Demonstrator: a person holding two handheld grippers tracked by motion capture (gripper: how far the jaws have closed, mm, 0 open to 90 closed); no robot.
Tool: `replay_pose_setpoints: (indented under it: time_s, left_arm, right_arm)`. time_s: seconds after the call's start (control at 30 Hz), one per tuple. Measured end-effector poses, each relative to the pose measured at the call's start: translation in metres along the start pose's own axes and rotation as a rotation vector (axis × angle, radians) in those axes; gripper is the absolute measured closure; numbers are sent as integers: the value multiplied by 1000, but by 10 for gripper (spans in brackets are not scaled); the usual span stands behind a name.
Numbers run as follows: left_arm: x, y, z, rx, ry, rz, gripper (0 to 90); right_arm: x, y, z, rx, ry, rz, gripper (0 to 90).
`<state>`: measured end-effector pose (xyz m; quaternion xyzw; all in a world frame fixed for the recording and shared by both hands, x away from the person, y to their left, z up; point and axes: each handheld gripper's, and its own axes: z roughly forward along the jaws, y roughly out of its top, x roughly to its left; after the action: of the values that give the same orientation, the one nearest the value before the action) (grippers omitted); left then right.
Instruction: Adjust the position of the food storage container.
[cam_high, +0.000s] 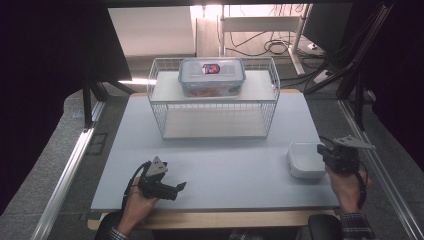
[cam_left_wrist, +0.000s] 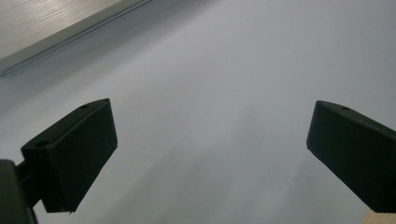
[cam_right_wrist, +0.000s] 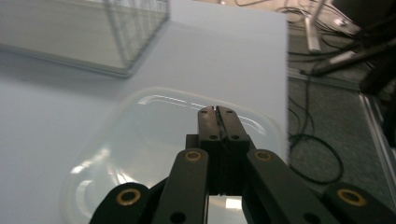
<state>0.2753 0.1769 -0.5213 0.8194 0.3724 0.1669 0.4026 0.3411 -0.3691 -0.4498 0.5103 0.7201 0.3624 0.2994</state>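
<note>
Container (cam_right_wrist: 154, 154), white and lidded, lies right under the clenched right tongs (cam_right_wrist: 218, 112), while the left tongs (cam_left_wrist: 210, 154) gape released.

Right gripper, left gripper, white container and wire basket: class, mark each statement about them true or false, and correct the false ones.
1. The right gripper has its jaws shut together. True.
2. The left gripper is clamped on a cup. False: its jaws stand wide apart with bare table between them.
3. The white container sits inside the wire basket. False: it lies on the table near the right edge, in front of the basket.
4. A clear lidded box rests on the basket's top shelf. True.
5. The right gripper is above the white container in the right gripper view. True.
</note>
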Motion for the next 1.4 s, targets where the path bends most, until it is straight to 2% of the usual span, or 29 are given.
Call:
replay_pose_setpoints:
  time_s: [0.07, 0.3, 0.57, 0.67, 0.7, 0.77, 0.83, 0.87, 0.97, 1.0, 1.03, 1.1, 1.17, 1.2, 1.4]
  left_arm:
    - [0, 0, 0, 1, 1, 2, 17]
    - [1, -1, 1, 8, 0, 2, 20]
    - [1, -1, 1, 13, 0, 2, 21]
    - [1, -1, 1, 14, -2, 3, 23]
    - [1, -1, 2, 15, -4, 5, 27]
    - [1, -1, 2, 16, -5, 5, 28]
    - [1, -1, 2, 17, -6, 4, 30]
    - [1, -1, 3, 17, -8, 3, 30]
    - [1, -1, 2, 17, -9, 3, 30]
    - [1, -1, 2, 17, -9, 2, 31]
    - [1, -1, 2, 17, -9, 2, 31]
    - [1, -2, 3, 19, -9, 1, 31]
    - [1, -2, 3, 19, -9, 1, 31]
    - [1, -2, 3, 20, -8, 2, 31]
    - [1, -2, 3, 23, -8, 3, 31]
  right_arm:
    - [-8, -3, 0, 2, -9, 28, 894]
    - [-26, -11, 3, 38, -86, 44, 891]
    - [-34, -18, 6, 65, -114, 63, 889]
    - [-35, -20, 9, 85, -104, 73, 889]
    - [-35, -21, 11, 94, -88, 81, 891]
    - [-34, -22, 12, 98, -92, 80, 891]
    - [-33, -21, 12, 101, -75, 86, 891]
    - [-28, -21, 13, 101, -54, 81, 891]
    - [-22, -19, 15, 108, -36, 70, 891]
    - [-16, -18, 17, 112, -7, 63, 891]
    - [-16, -18, 17, 112, -7, 63, 891]
    - [-6, -16, 19, 126, 29, 45, 891]
    - [-2, -15, 20, 130, 43, 43, 891]
    - [4, -14, 21, 135, 70, 33, 891]
    - [22, -12, 23, 154, 129, -2, 891]
